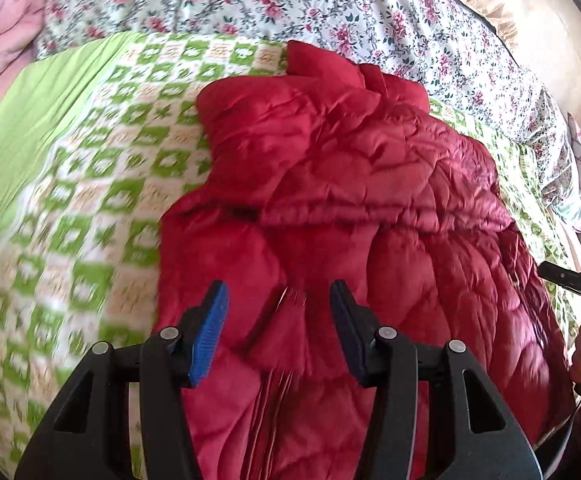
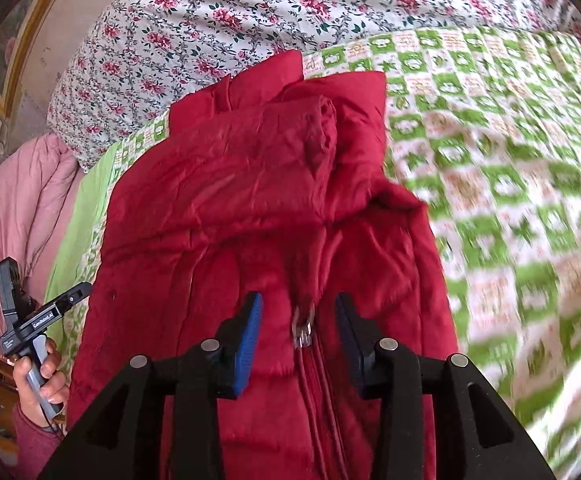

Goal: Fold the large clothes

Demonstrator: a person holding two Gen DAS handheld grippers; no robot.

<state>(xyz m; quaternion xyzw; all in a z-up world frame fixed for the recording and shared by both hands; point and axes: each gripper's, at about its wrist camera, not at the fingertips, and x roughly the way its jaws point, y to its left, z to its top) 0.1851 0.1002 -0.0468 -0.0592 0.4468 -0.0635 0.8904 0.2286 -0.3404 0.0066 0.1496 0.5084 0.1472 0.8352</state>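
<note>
Left tool [image 1: 278, 304], right tool [image 2: 296, 312] agape above rumpled red quilted jacket [image 1: 350, 184].

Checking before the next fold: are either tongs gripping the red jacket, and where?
Nothing is held. Left tongs and right tongs are both open above the red jacket.
</note>
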